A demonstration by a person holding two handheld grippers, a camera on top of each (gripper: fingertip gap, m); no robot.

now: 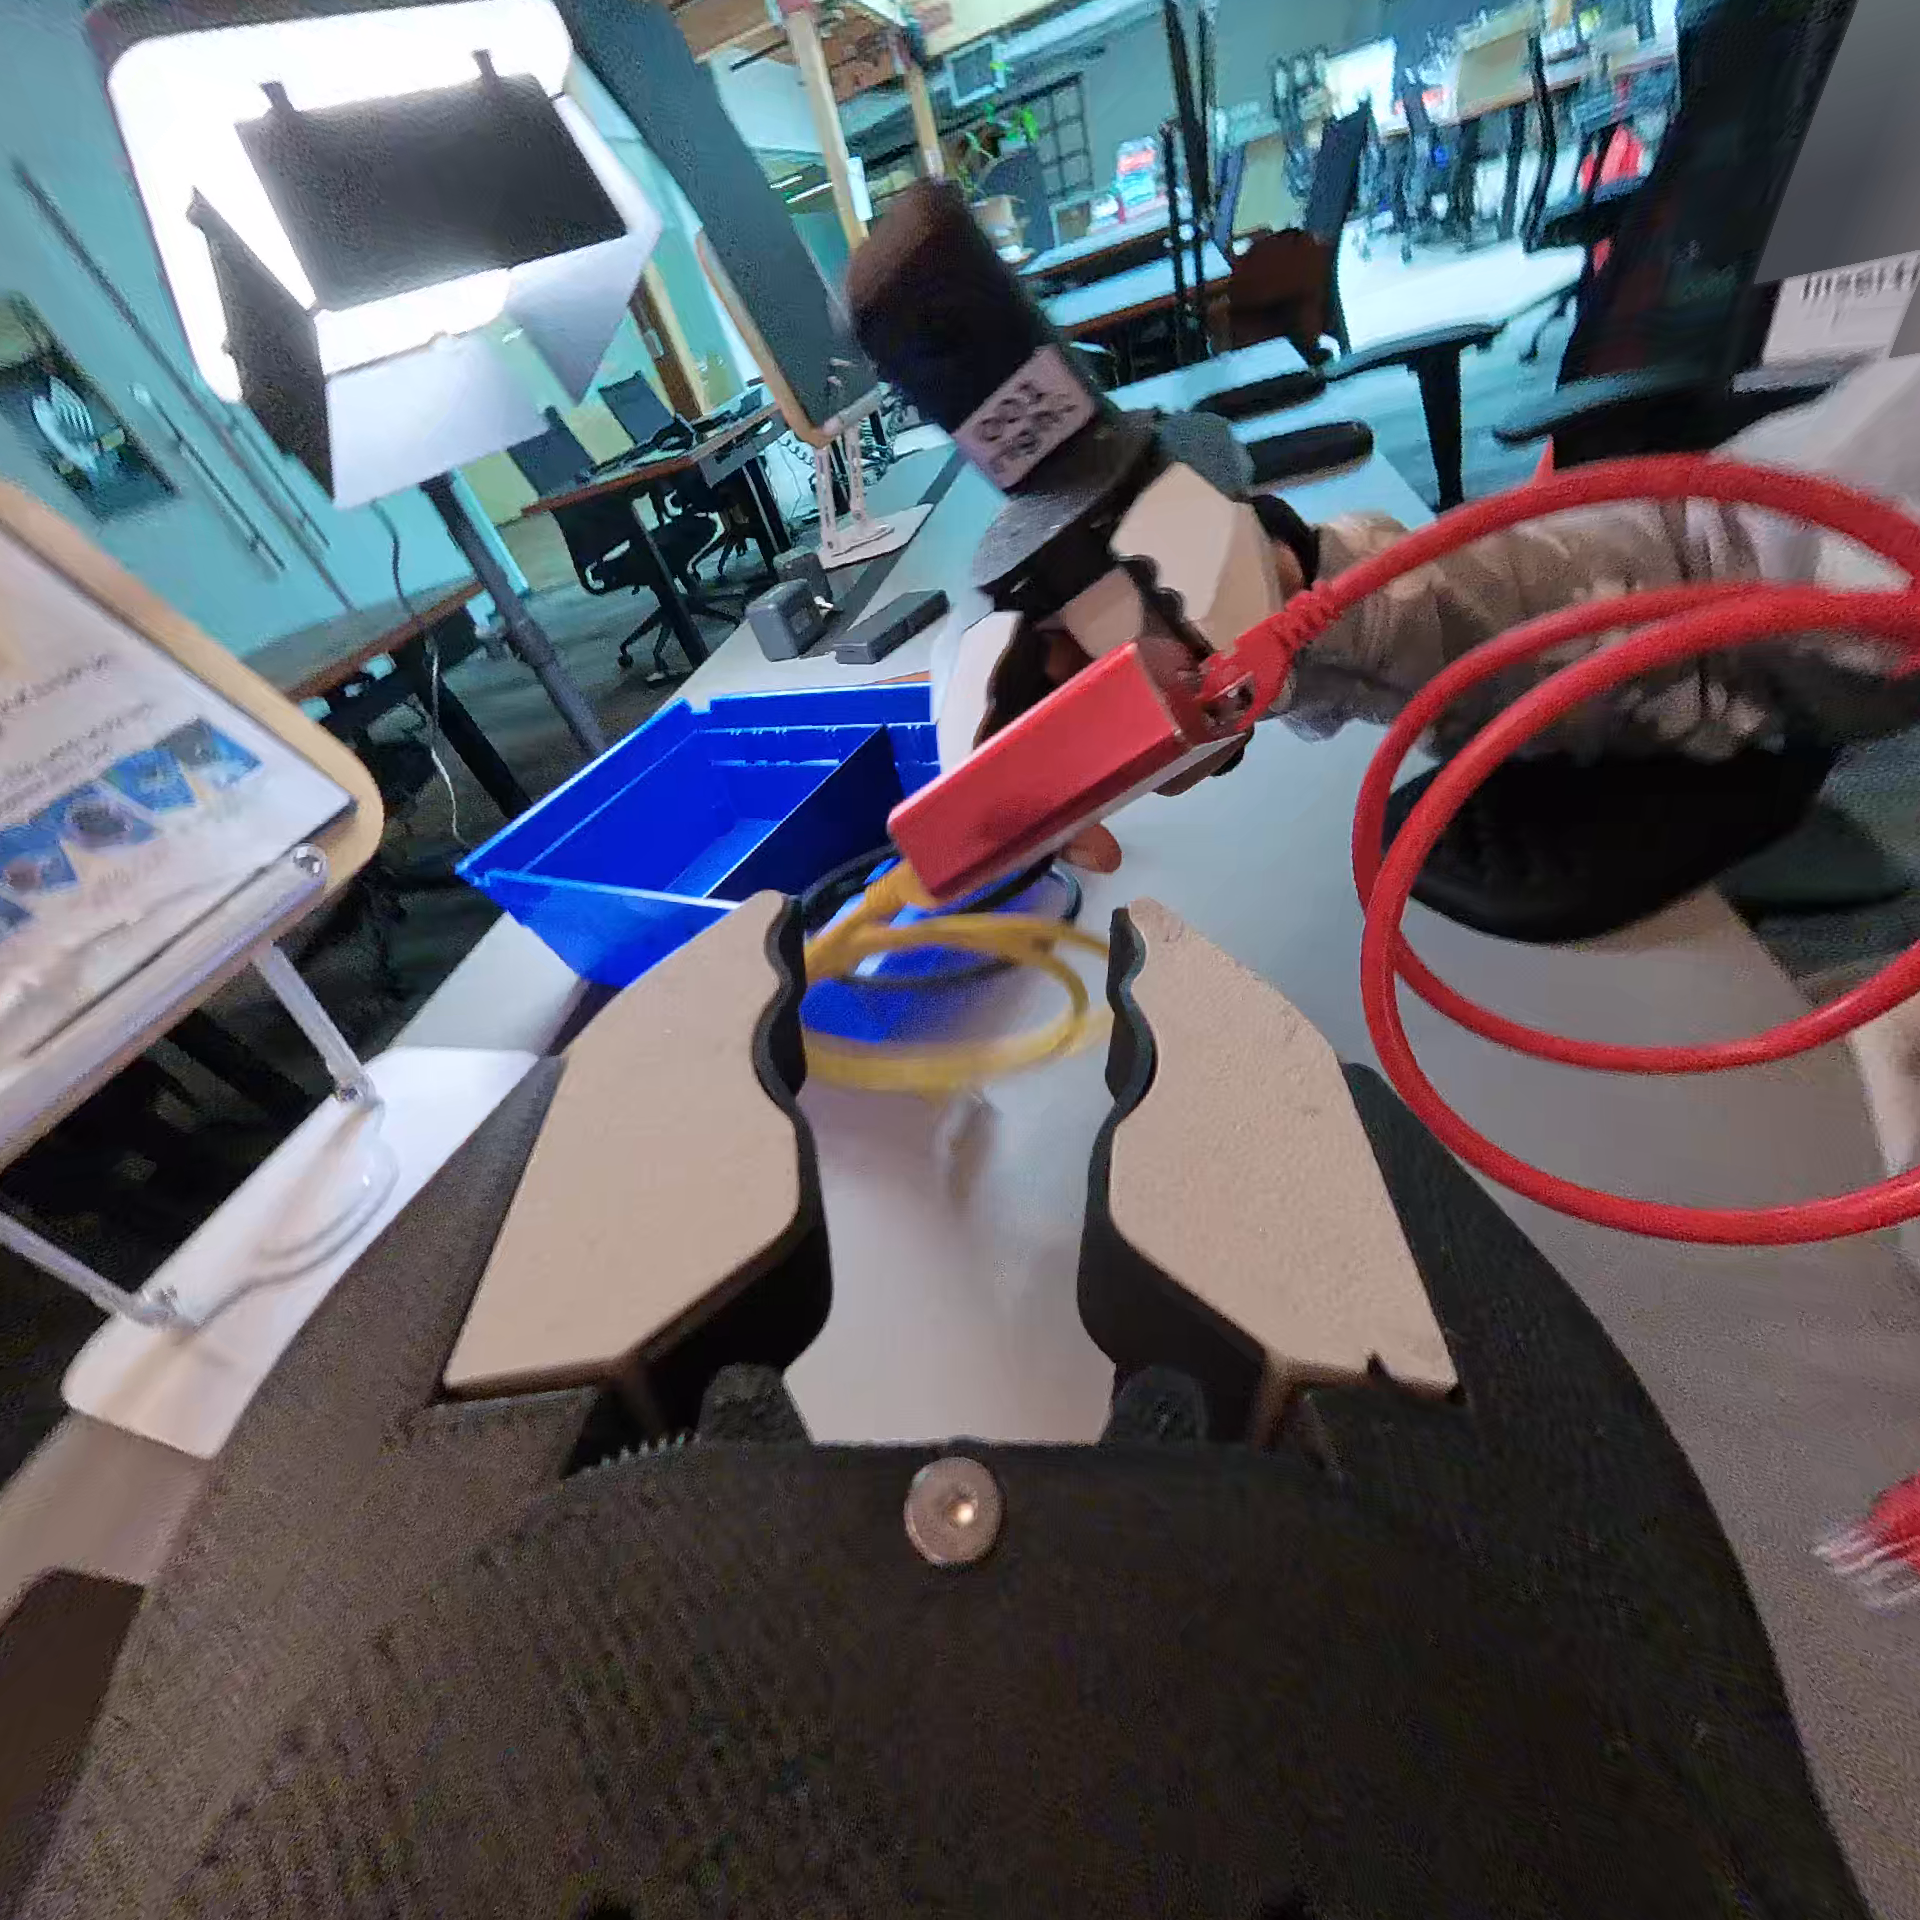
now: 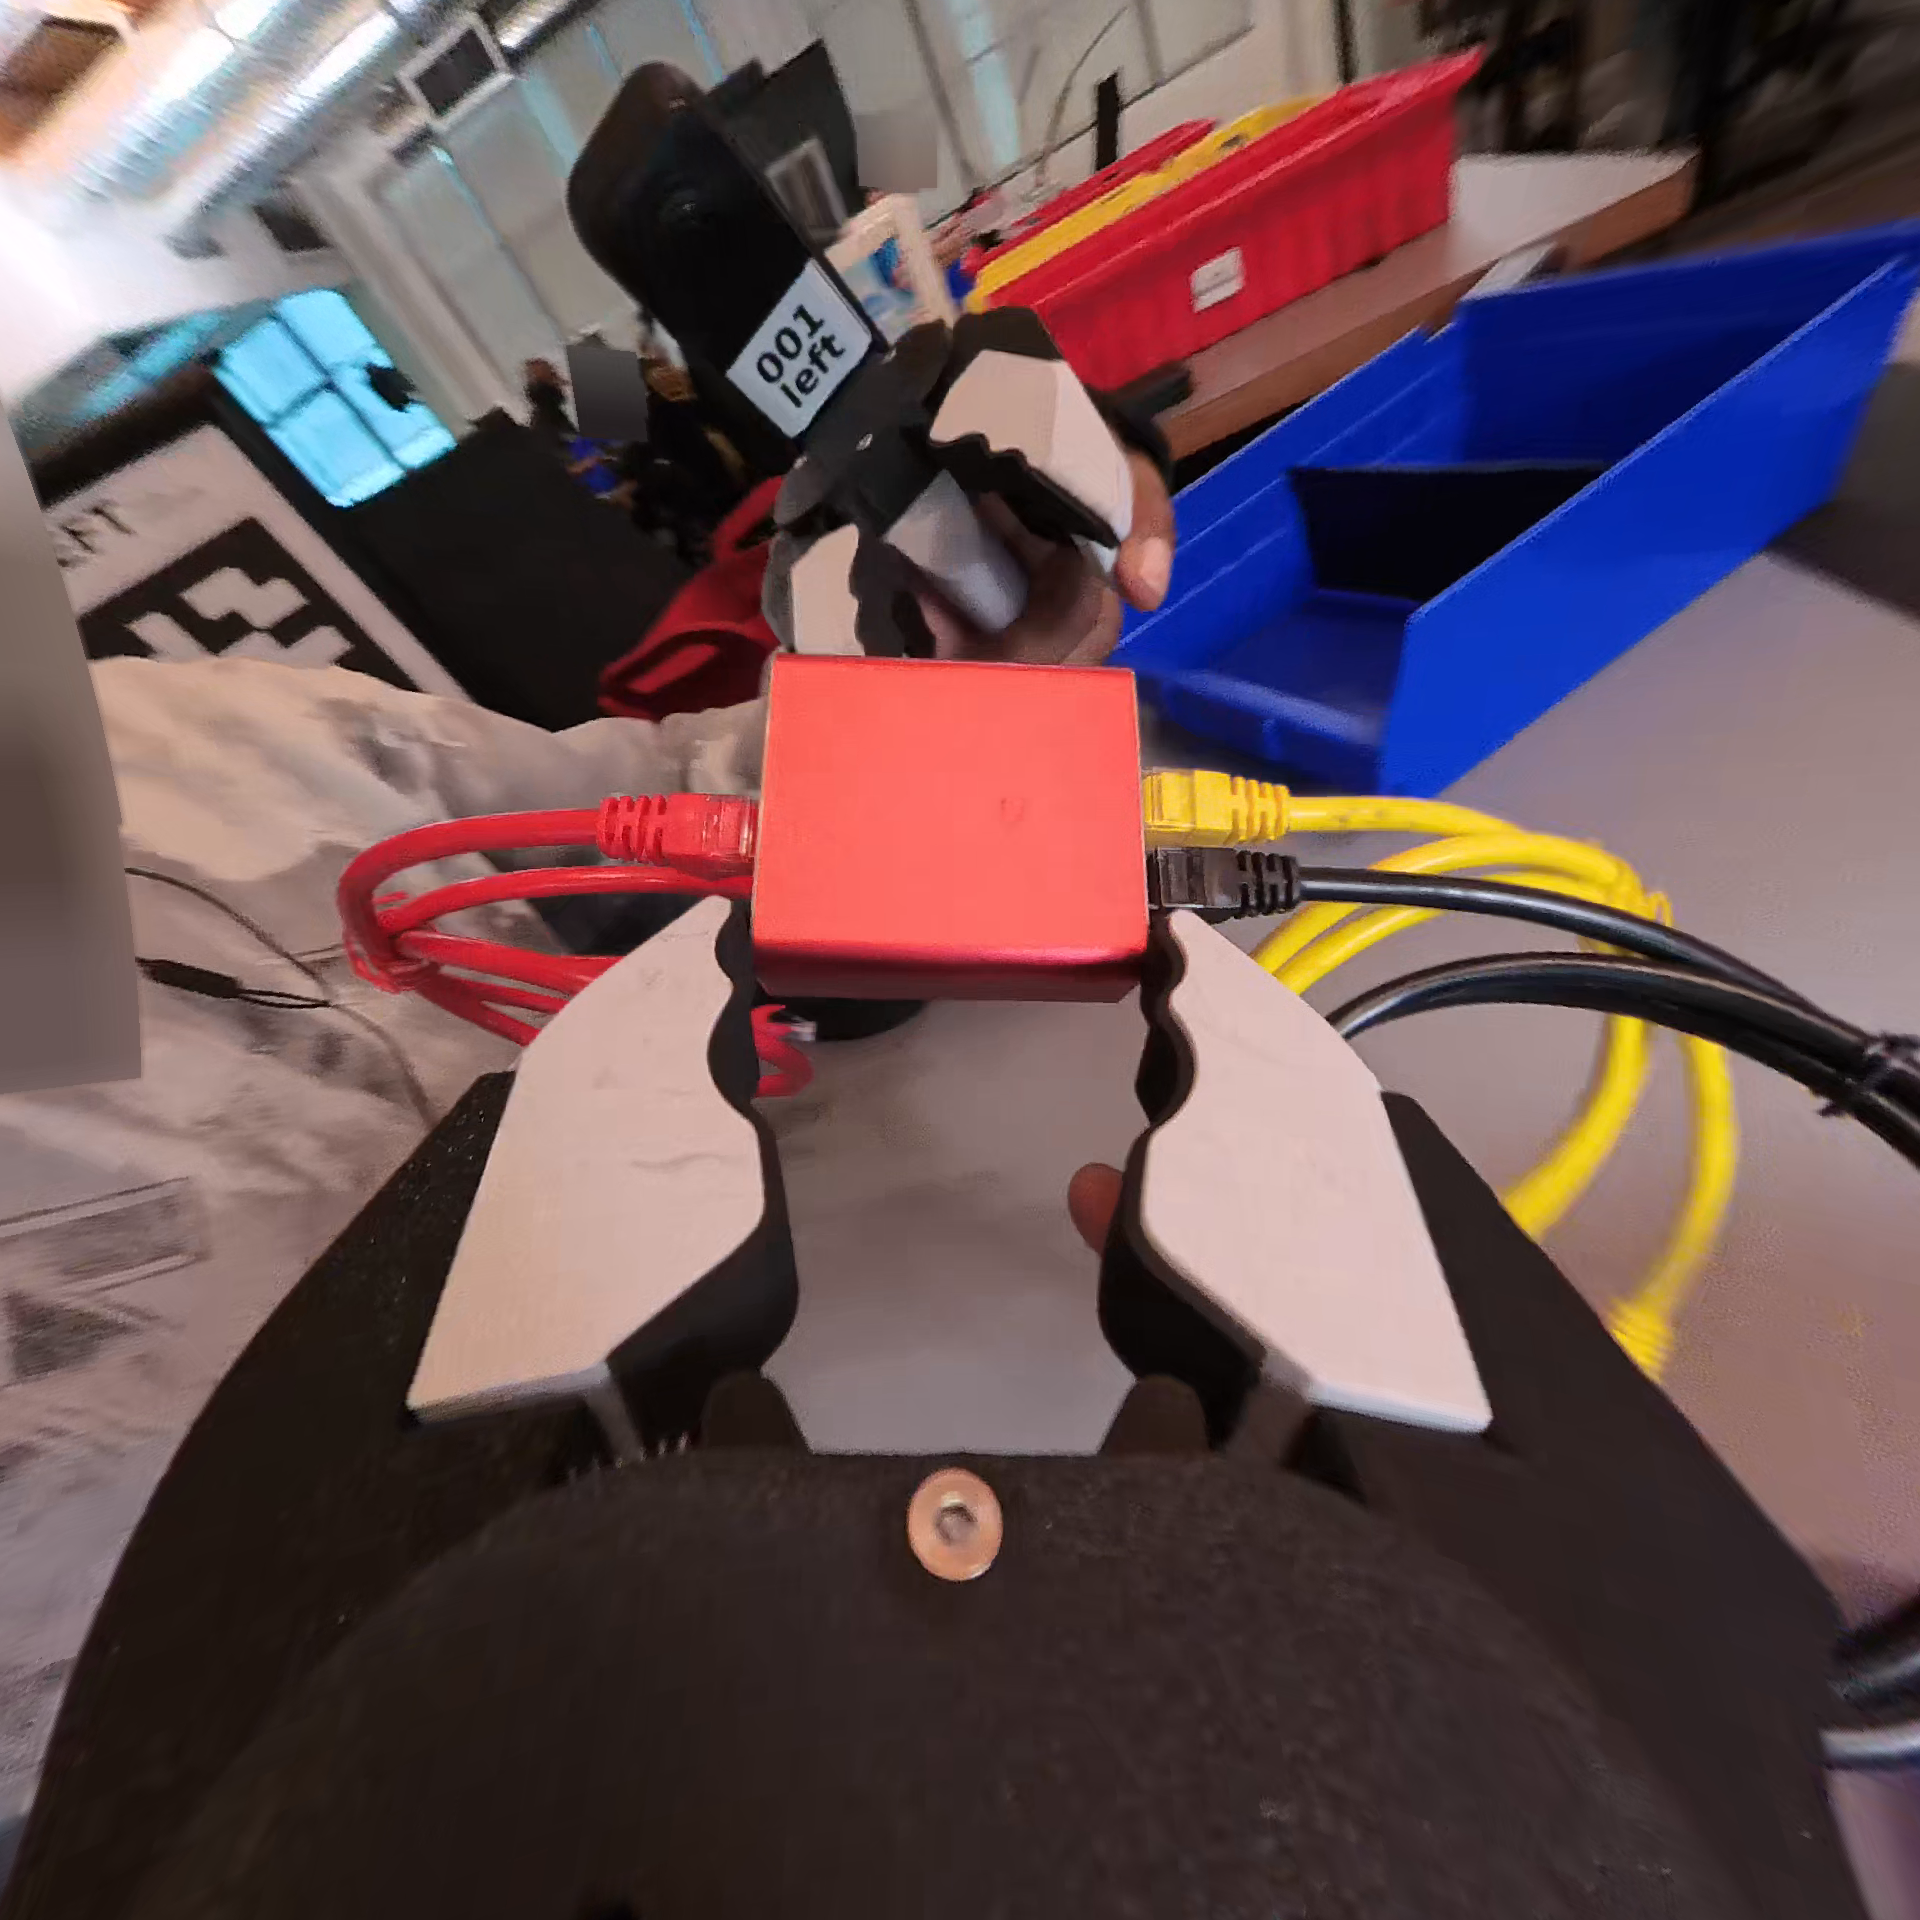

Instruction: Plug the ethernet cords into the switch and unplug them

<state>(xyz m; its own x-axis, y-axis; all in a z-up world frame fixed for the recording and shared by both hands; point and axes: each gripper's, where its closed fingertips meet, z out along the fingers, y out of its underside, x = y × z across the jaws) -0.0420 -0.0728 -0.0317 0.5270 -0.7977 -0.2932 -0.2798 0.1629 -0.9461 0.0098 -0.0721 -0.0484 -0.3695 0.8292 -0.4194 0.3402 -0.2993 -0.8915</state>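
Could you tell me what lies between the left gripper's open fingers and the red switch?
In the left wrist view, loops of yellow cable hang between the left gripper and the switch; bare grey table shows below.

a white label with dark print sits on the far gripper, upper middle of the right wrist view; a printed sign stands at left, left wrist view.

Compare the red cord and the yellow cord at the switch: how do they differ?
The red cord enters one side of the red switch; the yellow cord enters the opposite side. The red cord's plug is alone on its side, while the yellow cord's plug sits just above a black cord. Both are plugged in and hang in loops, and the right gripper holds the switch.
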